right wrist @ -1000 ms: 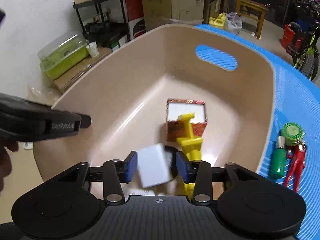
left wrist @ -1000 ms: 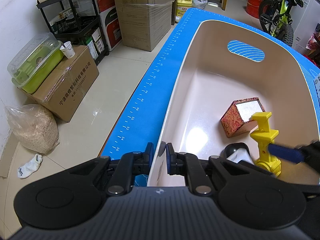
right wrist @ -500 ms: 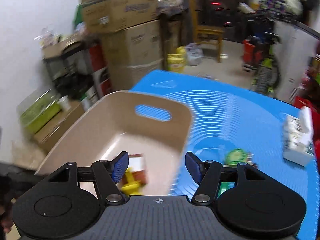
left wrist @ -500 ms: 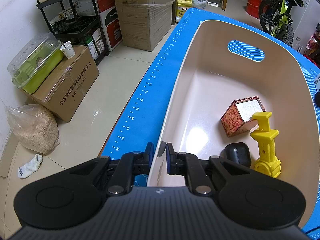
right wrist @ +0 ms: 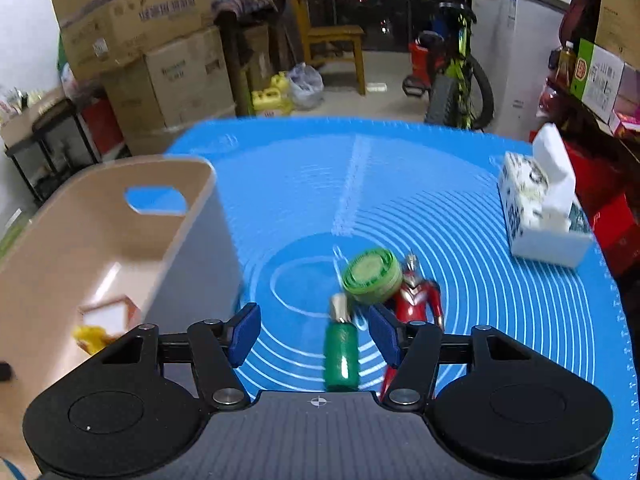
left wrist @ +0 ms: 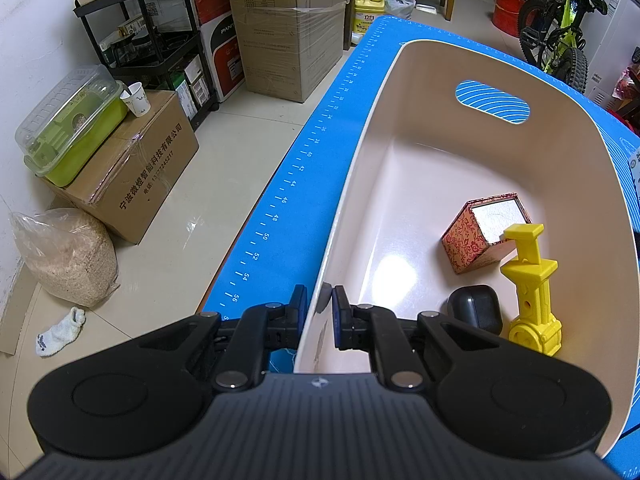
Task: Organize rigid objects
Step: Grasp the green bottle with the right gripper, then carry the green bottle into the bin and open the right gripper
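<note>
My left gripper (left wrist: 320,312) is shut on the near rim of the beige bin (left wrist: 352,184) and holds it. Inside the bin lie a red patterned box (left wrist: 468,240), a yellow plastic toy (left wrist: 534,292) and a black case (left wrist: 474,312). My right gripper (right wrist: 316,332) is open and empty above the blue mat (right wrist: 400,184), to the right of the bin (right wrist: 100,236). Between and just beyond its fingers lie a green bottle (right wrist: 340,354), a green round tin (right wrist: 372,276) and a red figure (right wrist: 418,296).
A white tissue box (right wrist: 540,208) stands at the mat's right edge. Cardboard boxes (left wrist: 288,28), a black shelf (left wrist: 156,48) and a bicycle (left wrist: 560,36) stand on the floor beyond the table. The table's left edge drops to the floor (left wrist: 192,208).
My right gripper let go of a white object in the bin, opened, and swung right out of the bin to above the green bottle on the mat. The left gripper has not moved.
</note>
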A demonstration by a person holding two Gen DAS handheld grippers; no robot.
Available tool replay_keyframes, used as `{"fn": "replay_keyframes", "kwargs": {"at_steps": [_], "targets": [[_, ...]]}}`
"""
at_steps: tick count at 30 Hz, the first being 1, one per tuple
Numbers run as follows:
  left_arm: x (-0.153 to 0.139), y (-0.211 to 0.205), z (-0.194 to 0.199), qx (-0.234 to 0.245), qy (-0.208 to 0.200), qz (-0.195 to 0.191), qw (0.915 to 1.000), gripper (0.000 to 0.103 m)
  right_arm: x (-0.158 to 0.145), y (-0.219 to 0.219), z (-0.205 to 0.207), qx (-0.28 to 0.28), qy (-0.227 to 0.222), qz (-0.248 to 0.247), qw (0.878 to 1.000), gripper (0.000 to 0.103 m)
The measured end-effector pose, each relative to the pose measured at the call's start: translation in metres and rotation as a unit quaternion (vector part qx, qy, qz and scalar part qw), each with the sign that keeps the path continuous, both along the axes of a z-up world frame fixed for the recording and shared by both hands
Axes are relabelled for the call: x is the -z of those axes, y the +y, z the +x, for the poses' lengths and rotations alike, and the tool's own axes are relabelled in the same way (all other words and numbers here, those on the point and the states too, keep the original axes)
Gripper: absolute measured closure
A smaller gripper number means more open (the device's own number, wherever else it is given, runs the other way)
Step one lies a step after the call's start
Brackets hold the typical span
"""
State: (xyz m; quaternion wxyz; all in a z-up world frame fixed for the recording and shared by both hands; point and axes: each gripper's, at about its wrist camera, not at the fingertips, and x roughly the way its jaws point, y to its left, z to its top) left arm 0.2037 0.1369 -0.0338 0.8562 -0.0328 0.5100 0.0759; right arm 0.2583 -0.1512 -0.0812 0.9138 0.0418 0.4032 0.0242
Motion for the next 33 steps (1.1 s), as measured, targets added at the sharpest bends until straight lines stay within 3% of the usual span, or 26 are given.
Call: {"fn": "replay_keyframes", "kwargs": {"at_steps": [8, 12, 15, 18, 19, 25, 33], "targets": [[0.000, 0.000, 0.000, 0.000, 0.000, 0.000, 1.0000, 0.088, 0.027, 0.000, 0.009, 0.001, 0.008, -0.022, 1.000, 0.042], [0.001, 0.000, 0.000, 0.000, 0.002, 0.000, 1.0000, 0.088, 0.040, 0.001, 0.012, 0.001, 0.021, -0.033, 0.999, 0.054], [0.000, 0.000, 0.001, 0.001, 0.003, 0.002, 1.0000, 0.088, 0.046, 0.000, 0.012, 0.004, 0.021, -0.032, 0.999, 0.054], [0.000, 0.000, 0.001, 0.001, 0.003, 0.001, 1.0000, 0.088, 0.049, 0.000, 0.014, 0.006, 0.021, -0.034, 0.999, 0.063], [0.000, 0.000, 0.001, 0.001, 0.003, 0.001, 1.0000, 0.088, 0.049, 0.000, 0.014, 0.004, 0.019, -0.033, 0.999, 0.069], [0.000, 0.000, 0.001, 0.001, 0.003, 0.002, 1.0000, 0.088, 0.041, 0.002, 0.011, 0.005, 0.015, -0.024, 1.000, 0.069], [0.000, 0.000, 0.001, 0.001, 0.003, 0.002, 1.0000, 0.088, 0.002, 0.006, -0.001, 0.003, -0.028, -0.001, 1.000, 0.069]]}}
